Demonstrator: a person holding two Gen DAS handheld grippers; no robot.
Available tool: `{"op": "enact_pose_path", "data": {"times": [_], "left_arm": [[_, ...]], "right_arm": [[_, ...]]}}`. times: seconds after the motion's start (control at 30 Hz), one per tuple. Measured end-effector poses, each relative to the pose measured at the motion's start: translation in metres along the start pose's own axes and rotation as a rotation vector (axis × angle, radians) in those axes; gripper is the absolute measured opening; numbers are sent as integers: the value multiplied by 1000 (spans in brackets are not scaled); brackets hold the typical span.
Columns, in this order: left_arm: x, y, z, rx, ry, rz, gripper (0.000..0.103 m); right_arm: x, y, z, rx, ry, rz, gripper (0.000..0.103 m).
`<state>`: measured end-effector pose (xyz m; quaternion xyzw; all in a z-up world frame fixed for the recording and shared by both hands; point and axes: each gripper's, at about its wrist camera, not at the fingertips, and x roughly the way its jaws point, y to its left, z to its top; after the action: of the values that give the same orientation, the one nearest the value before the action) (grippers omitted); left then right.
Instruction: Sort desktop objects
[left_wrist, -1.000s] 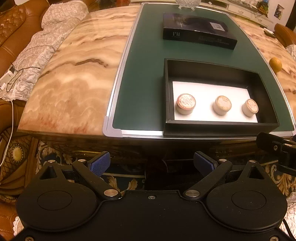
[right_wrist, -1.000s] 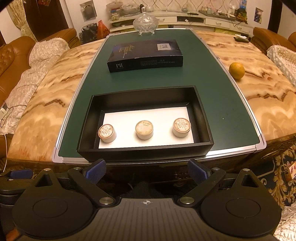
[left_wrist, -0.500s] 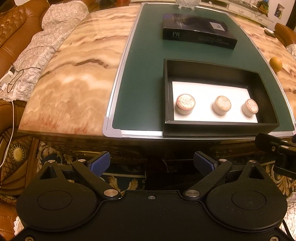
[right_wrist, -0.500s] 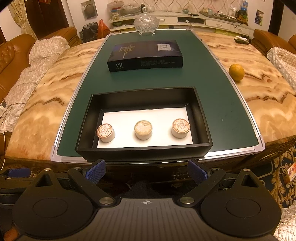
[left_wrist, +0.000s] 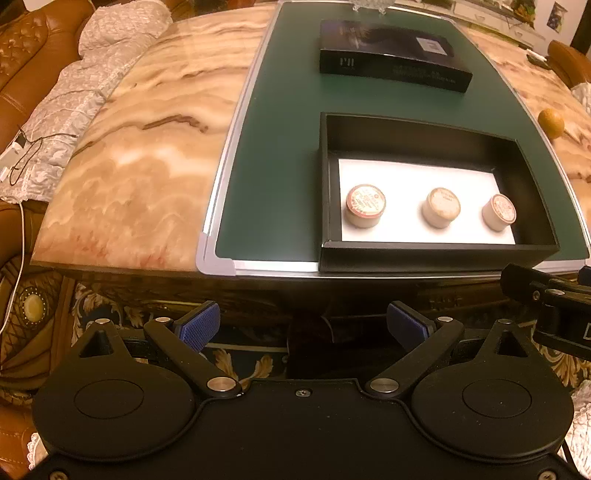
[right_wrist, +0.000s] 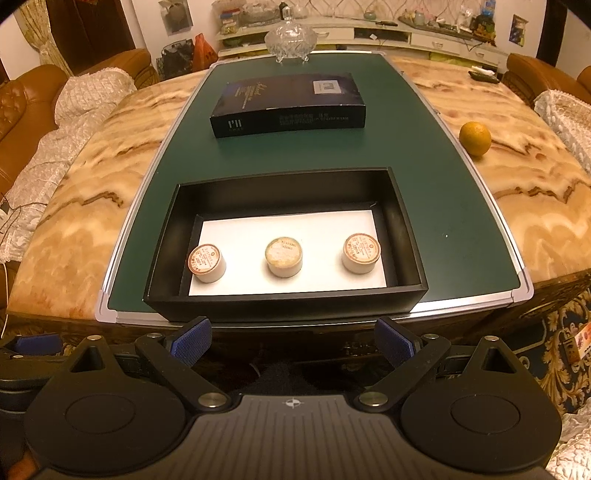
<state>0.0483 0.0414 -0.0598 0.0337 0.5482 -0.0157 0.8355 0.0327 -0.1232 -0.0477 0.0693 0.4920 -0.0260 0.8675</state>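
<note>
Both tools hang short of the counter's (right_wrist: 535, 206) near edge, neither one touching anything, which reads as a starting stance before any sorting is under way. The left gripper (left_wrist: 304, 326) has its jaws spread wide with nothing between the blue pads, and the right gripper (right_wrist: 291, 341) shows the same wide, empty spread; held open like this, either could drop over a small object without a further adjustment. The open black box (right_wrist: 406, 236) sits on the green mat (right_wrist: 424, 155) close to the near edge, directly ahead of the right gripper and off to the right in the left wrist view, so it lies within easy reach of both. On the white sheet (right_wrist: 288, 229) lining its floor stand three small round containers in a row, upright and well apart from each other: the left container (right_wrist: 207, 263), the middle container (right_wrist: 283, 256) and the right container (right_wrist: 361, 253). That spacing probably leaves room for the jaws to close around one without knocking its neighbour. Farther back on the mat lies the flat dark box (right_wrist: 288, 105), possibly the matching lid, though that is uncertain. An orange (right_wrist: 475, 138) rests on the bare marble just beside the mat's right edge, and a glass dish (right_wrist: 291, 38) stands at the far end.
</note>
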Motion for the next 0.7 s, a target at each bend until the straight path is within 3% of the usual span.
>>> {"op": "enact_pose_path", "data": {"times": [0.7], "left_arm": [[10,-6,10,5,15,-1,98]], "right_arm": [[13,-9,7,12,19,-17,98]]}}
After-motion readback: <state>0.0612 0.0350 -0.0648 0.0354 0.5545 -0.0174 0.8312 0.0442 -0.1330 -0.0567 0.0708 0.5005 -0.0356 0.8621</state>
